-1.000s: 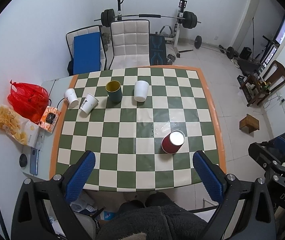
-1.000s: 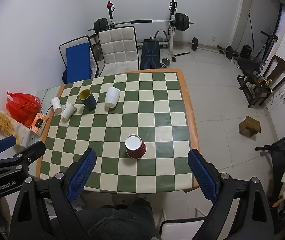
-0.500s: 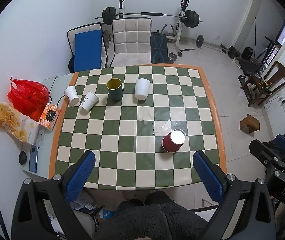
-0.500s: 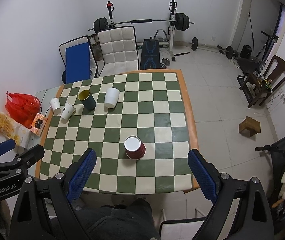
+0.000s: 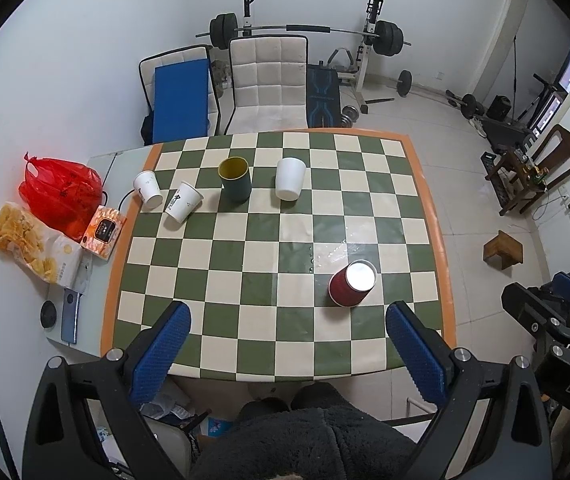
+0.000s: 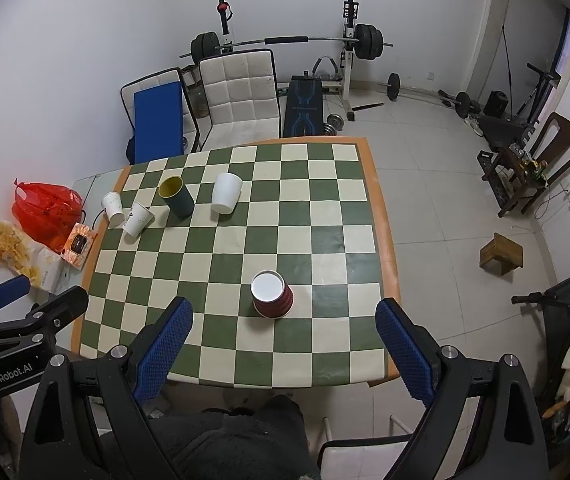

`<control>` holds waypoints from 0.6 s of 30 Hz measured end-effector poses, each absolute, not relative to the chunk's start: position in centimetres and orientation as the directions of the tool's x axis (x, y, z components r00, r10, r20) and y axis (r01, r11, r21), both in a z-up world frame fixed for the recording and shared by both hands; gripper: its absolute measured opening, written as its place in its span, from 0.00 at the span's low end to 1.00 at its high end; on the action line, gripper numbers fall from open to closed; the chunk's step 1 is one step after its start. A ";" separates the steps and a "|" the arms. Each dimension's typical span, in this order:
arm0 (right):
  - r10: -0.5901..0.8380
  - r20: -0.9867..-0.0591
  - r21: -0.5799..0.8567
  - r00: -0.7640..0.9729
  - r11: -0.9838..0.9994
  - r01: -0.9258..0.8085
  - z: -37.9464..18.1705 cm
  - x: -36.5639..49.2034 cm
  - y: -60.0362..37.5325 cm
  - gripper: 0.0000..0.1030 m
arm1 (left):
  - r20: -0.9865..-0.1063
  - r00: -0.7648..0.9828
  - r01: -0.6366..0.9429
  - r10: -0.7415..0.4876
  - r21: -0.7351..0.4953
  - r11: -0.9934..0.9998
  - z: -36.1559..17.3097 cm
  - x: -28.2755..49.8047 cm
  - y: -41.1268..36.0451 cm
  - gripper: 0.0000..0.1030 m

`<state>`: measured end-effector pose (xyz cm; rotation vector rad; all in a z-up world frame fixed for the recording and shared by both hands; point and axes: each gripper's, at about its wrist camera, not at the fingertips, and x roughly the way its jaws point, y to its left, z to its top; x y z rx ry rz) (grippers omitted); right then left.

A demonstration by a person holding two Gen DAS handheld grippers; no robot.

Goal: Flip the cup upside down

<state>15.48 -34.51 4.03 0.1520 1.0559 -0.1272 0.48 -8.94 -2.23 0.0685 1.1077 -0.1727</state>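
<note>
Left gripper point(image 5: 287, 338) and right gripper point(image 6: 285, 334) are held above the near bench point(image 5: 245, 320) edge, jaws spread wide, nothing gripped. The red cup point(image 5: 351, 284) is seen inverted, near-right. Farther back, four cups are ranged: one green point(image 5: 235, 179), three white.

Red cup point(image 6: 272, 294) on checkered surface point(image 6: 325, 216), right hand-held gripper point(image 6: 283, 348) above near edge, jaws wide apart, holding nothing.
Red cup shows a flat white disc on top, looks bottom-up. Far left of surface: dark cup point(image 6: 176, 196) mouth up, yellow inside; white cup point(image 6: 225, 193) just right of it; two paper cups point(image 6: 125, 213) at left edge, touching. Left hand-held gripper point(image 6: 13, 304) visible at lower left, off the surface; its state unclear. Red bag point(image 6: 45, 210) and snack bag point(image 6: 17, 254) beside surface.
</note>
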 end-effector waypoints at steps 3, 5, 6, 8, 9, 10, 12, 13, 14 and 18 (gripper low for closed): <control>-0.028 -0.873 0.066 0.486 0.982 0.176 4.0 15.6 -34.3 0.92 | -0.895 0.434 0.172 -0.103 -0.030 0.985 -2.2 0.5 -8.9 0.97; -0.032 -0.873 0.061 0.487 0.983 0.174 4.1 15.6 -34.3 0.92 | -0.896 0.433 0.171 -0.100 -0.027 0.985 -2.2 0.5 -8.9 0.97; -0.029 -0.873 0.064 0.486 0.983 0.173 4.1 15.6 -34.3 0.92 | -0.896 0.433 0.170 -0.098 -0.026 0.985 -2.2 0.5 -8.8 0.97; -0.029 -0.873 0.063 0.487 0.983 0.171 4.1 15.7 -34.1 0.92 | -0.896 0.434 0.168 -0.097 -0.025 0.985 -2.2 0.6 -8.8 0.97; -0.031 -0.873 0.062 0.487 0.983 0.173 4.1 15.8 -34.2 0.92 | -0.895 0.434 0.168 -0.098 -0.026 0.985 -2.2 0.6 -8.8 0.97; -0.028 -0.873 0.065 0.486 0.983 0.172 4.1 15.9 -34.2 0.92 | -0.895 0.435 0.172 -0.098 -0.024 0.985 -2.2 0.6 -8.8 0.97; -0.032 -0.873 0.059 0.487 0.984 0.170 4.1 15.8 -34.1 0.92 | -0.896 0.434 0.169 -0.097 -0.025 0.985 -2.2 0.6 -8.8 0.97; -0.031 -0.873 0.061 0.487 0.983 0.171 4.1 15.9 -34.2 0.92 | -0.896 0.433 0.169 -0.098 -0.026 0.985 -2.2 0.6 -8.8 0.97; -0.030 -0.873 0.061 0.487 0.983 0.170 4.1 15.9 -34.1 0.92 | -0.896 0.432 0.168 -0.097 -0.026 0.985 -2.2 0.6 -8.7 0.97; -0.028 -0.874 0.063 0.485 0.984 0.169 4.1 16.1 -34.1 0.92 | -0.895 0.435 0.170 -0.096 -0.023 0.985 -2.2 0.6 -8.8 0.97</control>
